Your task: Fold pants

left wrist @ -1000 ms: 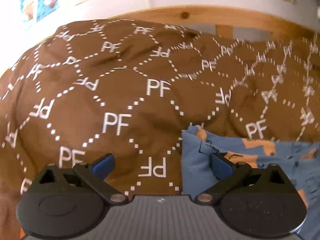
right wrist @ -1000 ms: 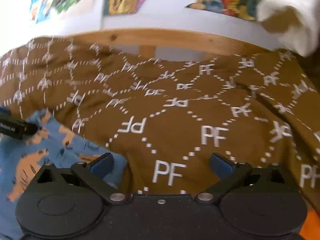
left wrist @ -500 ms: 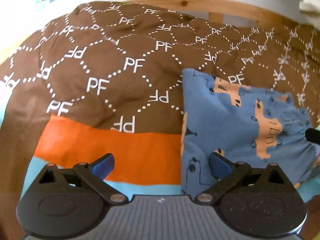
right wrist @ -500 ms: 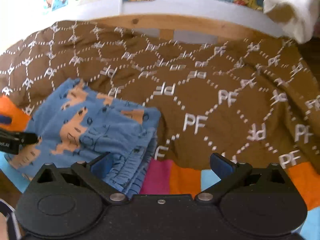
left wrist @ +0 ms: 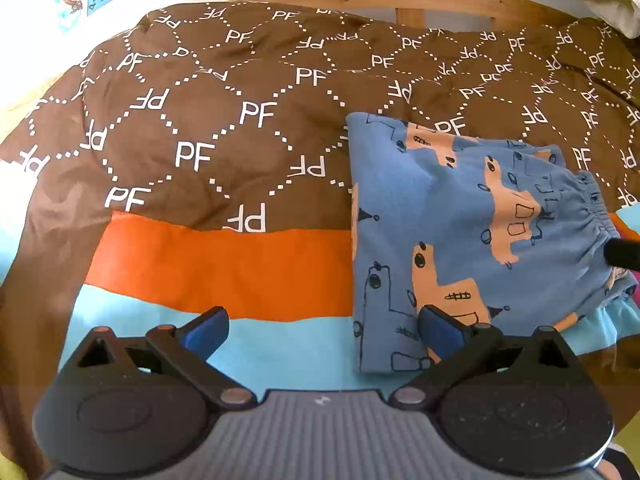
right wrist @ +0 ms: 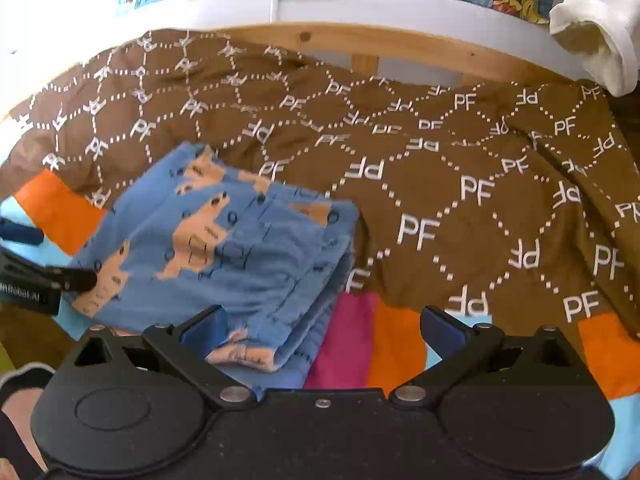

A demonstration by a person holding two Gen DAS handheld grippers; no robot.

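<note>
The blue pants with orange animal prints lie folded in a compact stack on the brown "PF" duvet; they also show in the right wrist view. Their elastic waistband faces right. My left gripper is open and empty, held above the bed just left of the pants' near edge. My right gripper is open and empty, held above the pants' right layered edge. The tip of the left gripper shows at the pants' left side in the right wrist view.
The duvet has orange, light blue and magenta bands near its front edge. A wooden bed rail runs behind it, with posters on the wall. A white cloth hangs at the far right.
Both grippers have pulled back and up from the bed, so the whole folded pants and the duvet's coloured bands have come into view. Both stay open.
</note>
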